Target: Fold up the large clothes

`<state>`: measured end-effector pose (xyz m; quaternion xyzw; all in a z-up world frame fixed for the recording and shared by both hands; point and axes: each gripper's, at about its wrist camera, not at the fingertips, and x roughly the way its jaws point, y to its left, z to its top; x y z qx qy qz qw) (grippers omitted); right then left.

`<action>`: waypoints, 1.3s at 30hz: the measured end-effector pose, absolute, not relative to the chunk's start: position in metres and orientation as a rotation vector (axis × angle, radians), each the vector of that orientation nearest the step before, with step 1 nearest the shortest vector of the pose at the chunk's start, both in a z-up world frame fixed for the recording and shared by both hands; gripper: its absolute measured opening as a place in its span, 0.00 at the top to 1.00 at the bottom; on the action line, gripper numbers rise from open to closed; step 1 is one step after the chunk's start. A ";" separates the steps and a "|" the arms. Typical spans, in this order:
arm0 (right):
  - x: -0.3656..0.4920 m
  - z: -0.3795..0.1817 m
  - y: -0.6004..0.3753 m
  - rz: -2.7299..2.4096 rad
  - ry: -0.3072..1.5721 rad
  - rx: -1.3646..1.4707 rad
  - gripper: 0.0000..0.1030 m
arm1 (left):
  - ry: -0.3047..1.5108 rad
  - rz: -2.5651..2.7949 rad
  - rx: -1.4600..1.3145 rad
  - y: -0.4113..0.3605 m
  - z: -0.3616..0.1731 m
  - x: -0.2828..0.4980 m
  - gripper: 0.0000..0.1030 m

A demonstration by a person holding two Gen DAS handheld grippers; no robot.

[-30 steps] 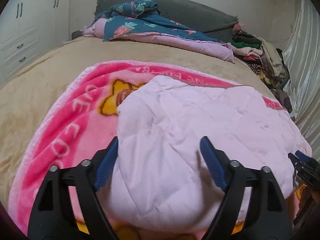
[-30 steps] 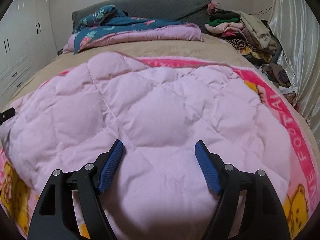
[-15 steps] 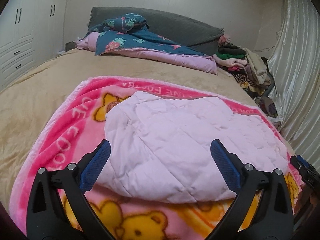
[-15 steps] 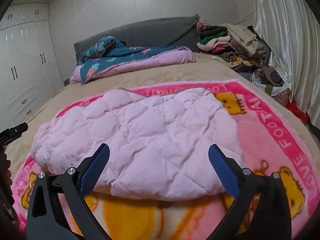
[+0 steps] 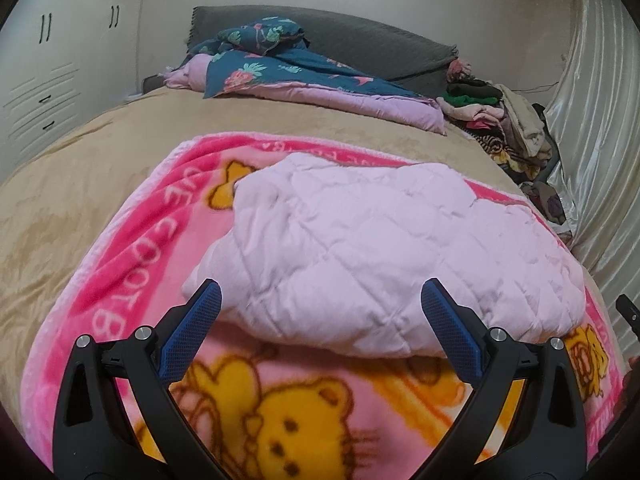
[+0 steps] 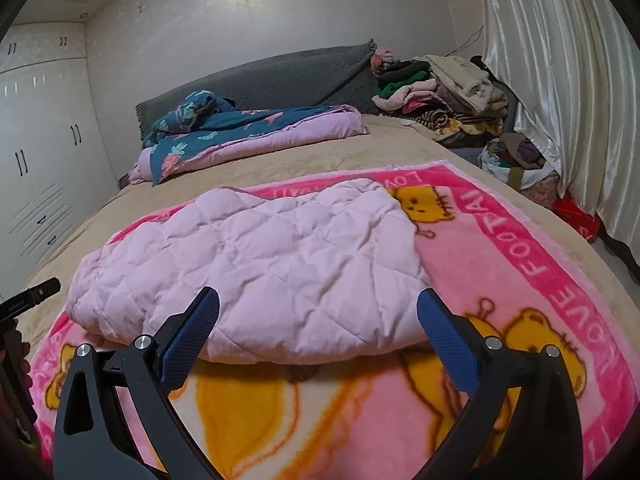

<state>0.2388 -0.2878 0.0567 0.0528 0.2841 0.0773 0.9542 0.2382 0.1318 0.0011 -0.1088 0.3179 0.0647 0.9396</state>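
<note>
A pale pink quilted garment (image 5: 380, 248) lies folded into a thick flat bundle on a pink cartoon-bear blanket (image 5: 304, 412); it also shows in the right wrist view (image 6: 256, 268). My left gripper (image 5: 322, 292) is open and empty, hovering just short of the bundle's near edge. My right gripper (image 6: 318, 300) is open and empty too, held in front of the bundle's near edge, over the blanket (image 6: 532, 280). The edge of the right gripper (image 5: 628, 312) shows at the far right of the left wrist view. The left gripper (image 6: 28, 300) shows at the far left of the right wrist view.
The blanket lies on a tan bedspread (image 5: 72, 184). A blue floral and lilac duvet (image 5: 304, 80) is bunched by the grey headboard (image 6: 288, 76). A pile of clothes (image 6: 440, 92) sits at the far right corner. White curtains (image 6: 560, 92) hang right, white wardrobes (image 6: 40, 152) left.
Both grippers have pulled back and up from the garment. A second ago their jaws stood over it; now it lies in front of them, with bare blanket showing below its near edge.
</note>
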 end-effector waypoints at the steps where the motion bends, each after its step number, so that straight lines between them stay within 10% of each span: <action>1: 0.238 0.056 -0.289 0.154 0.580 0.110 0.04 | 0.652 0.133 -0.225 0.133 0.000 0.237 0.09; 39: 0.303 -0.032 -0.333 -0.046 0.815 0.418 0.04 | 0.741 0.114 -0.554 0.185 -0.063 0.259 0.09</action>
